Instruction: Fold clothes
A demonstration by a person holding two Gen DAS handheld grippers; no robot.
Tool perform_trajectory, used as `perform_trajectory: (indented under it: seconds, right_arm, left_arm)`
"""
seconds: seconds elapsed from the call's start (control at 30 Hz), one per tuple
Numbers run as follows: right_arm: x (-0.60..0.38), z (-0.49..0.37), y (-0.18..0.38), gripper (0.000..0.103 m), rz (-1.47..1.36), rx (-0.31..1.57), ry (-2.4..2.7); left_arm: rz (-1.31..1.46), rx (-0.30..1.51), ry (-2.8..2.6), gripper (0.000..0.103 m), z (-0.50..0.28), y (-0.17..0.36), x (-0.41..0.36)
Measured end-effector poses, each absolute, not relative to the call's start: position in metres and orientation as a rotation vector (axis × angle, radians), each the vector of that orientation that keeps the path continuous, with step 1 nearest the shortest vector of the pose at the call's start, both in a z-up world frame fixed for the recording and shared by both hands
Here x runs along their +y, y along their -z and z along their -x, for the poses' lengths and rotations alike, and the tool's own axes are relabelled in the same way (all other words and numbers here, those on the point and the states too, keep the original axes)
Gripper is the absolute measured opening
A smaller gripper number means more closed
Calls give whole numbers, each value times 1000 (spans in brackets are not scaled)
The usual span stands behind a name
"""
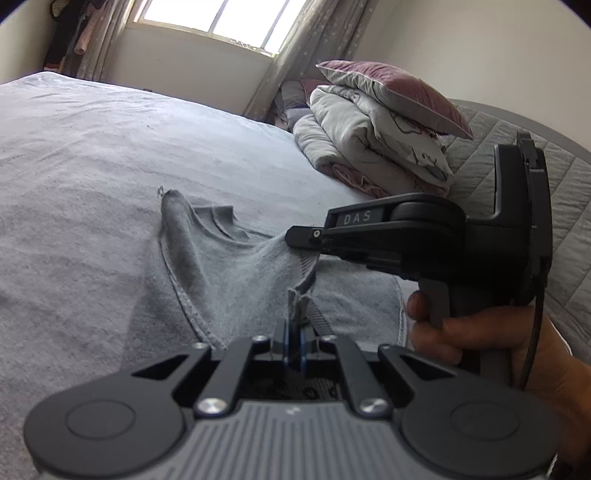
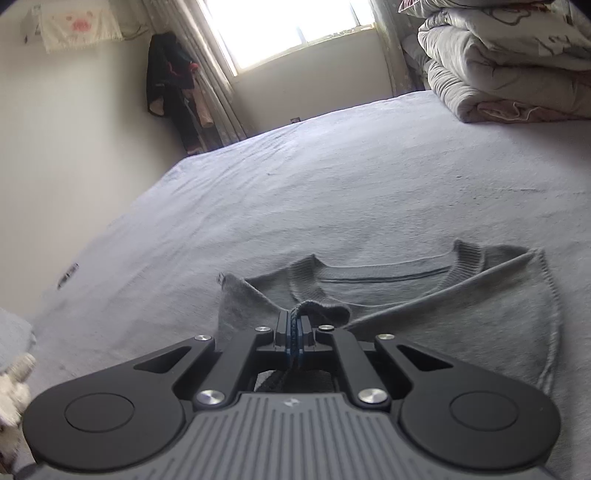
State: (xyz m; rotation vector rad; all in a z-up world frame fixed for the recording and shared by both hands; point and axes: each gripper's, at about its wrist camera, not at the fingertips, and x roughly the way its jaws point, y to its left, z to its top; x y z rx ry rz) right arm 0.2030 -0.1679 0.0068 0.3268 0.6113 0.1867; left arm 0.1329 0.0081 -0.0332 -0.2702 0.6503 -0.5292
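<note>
A grey knit sweater (image 1: 207,258) lies on the pale blue bedsheet (image 1: 92,155), its collar facing away from me. My left gripper (image 1: 295,325) is shut on a raised fold of the sweater's edge. My right gripper (image 1: 291,234) comes in from the right in the left wrist view, held by a hand (image 1: 476,339), and pinches the same garment a little farther on. In the right wrist view the right gripper (image 2: 294,325) is shut on a dark ribbed edge of the sweater (image 2: 424,302), whose collar (image 2: 376,275) lies flat just beyond.
Folded quilts (image 1: 369,147) with a mauve pillow (image 1: 399,92) on top are stacked at the bed's head, next to a quilted headboard (image 1: 561,206). A window (image 2: 295,29), curtains and hanging clothes (image 2: 170,74) stand beyond the bed. A small dark object (image 2: 68,275) lies near the left bed edge.
</note>
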Motion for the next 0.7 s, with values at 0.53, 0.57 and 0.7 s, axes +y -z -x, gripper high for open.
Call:
perform_trajectory:
  seconds: [0.53, 0.57, 0.7]
  right_arm:
    - [-202, -207, 29, 16, -432, 691, -102]
    - [-205, -209, 30, 21, -453, 694, -96]
    - [-209, -216, 33, 25, -491, 688, -70]
  left_arm:
    - [234, 719, 566, 8, -137, 47, -1]
    - [235, 724, 575, 10, -137, 47, -1]
    - [246, 736, 619, 20, -139, 45, 2]
